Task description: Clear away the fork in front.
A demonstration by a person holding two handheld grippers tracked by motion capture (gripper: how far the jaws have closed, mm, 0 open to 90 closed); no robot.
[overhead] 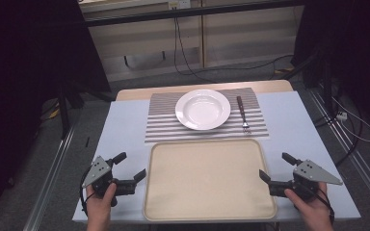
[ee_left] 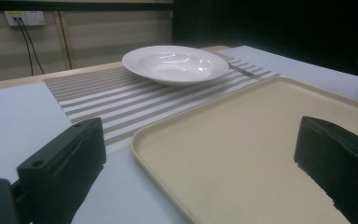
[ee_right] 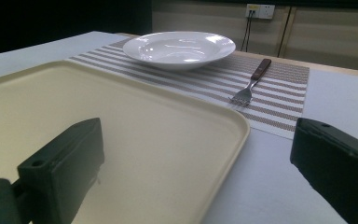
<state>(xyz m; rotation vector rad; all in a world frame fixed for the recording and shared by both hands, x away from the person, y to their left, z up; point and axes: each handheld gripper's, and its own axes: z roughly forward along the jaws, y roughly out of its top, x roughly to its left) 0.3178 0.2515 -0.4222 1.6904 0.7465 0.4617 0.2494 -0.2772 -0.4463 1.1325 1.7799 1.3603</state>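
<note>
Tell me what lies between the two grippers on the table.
The beige tray, empty, lies between the left gripper and the right gripper, both open; the high view shows it.

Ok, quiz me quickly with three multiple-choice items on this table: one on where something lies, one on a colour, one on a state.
1. Where does the fork lie?
A. on the tray
B. on the striped placemat, right of the plate
C. in the plate

2. What colour is the tray?
A. beige
B. blue
C. black

3. How do both grippers' jaws stand?
A. shut on the fork
B. shut on the tray rim
C. open, holding nothing

Answers:
1 B: it lies on the placemat beside the plate.
2 A: its surface is pale beige.
3 C: the left gripper and right gripper flank the tray with their jaws apart.
</note>
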